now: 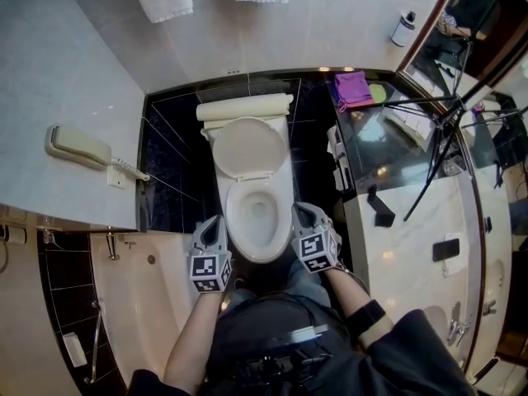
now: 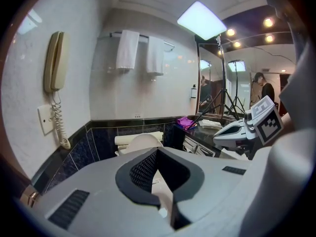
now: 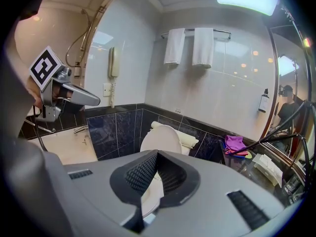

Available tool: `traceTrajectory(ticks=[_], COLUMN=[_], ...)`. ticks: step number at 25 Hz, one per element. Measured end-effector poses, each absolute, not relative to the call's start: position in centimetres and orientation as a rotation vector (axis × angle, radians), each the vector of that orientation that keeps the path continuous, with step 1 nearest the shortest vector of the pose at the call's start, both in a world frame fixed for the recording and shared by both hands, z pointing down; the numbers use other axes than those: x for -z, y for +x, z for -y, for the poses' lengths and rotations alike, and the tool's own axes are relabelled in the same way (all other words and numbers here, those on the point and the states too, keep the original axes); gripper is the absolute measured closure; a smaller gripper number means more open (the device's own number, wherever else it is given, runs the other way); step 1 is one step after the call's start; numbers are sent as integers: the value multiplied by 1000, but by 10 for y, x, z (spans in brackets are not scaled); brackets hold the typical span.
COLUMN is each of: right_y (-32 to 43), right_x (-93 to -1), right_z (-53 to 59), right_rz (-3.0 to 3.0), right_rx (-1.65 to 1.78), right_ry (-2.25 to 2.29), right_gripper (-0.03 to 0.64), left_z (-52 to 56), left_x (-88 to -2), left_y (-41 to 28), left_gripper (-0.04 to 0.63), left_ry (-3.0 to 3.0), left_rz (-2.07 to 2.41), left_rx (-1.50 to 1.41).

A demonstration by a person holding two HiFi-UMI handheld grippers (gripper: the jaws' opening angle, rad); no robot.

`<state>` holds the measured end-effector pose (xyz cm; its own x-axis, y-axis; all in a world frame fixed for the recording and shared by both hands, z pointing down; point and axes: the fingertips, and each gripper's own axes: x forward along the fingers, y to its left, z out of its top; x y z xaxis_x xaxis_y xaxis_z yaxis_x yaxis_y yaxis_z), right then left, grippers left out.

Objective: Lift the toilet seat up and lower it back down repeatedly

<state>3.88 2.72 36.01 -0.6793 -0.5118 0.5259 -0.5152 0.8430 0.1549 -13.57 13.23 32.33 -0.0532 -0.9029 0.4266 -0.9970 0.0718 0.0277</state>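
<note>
Slippage looked the likeliest trouble. The left claw (image 1: 217, 223) and the right claw (image 1: 299, 211) were both clenched on nothing, tips together, sitting just beside the front of the bowl on either side. The toilet seat (image 1: 238, 221) appeared to lie flat on the bowl, while the lid (image 1: 247, 148) stood upright against the cistern (image 1: 244, 107). Whether the seat was fully down or slightly raised was hard to tell from above. With no grip, any lift would have to be a nudge from under the rim. Smooth plastic could slide off a closed tip, letting the seat drop and bang on the bowl. Pushing unevenly from one side could twist the hinges, and swinging too hard could slam the seat against the lid. The bathtub (image 1: 140, 320) on the left and the vanity tabletop (image 1: 404, 254) on the right stood near, leaving little elbow room.
</note>
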Motion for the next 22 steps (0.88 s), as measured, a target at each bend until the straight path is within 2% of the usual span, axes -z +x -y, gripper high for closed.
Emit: traceTrajectory(ticks=[14, 22], right_y=[36, 47], right_x=[-359, -402], right_z=[5, 30], right_rz=[2441, 2400], right_rx=[-51, -342], right_ry=[834, 861], right_gripper=[583, 401], left_z=[-109, -91], left_x=[-320, -334], left_y=[-142, -145], left_gripper=[595, 595], left_ry=[1973, 2006], left_rz=[2029, 2021], left_rx=[-427, -446])
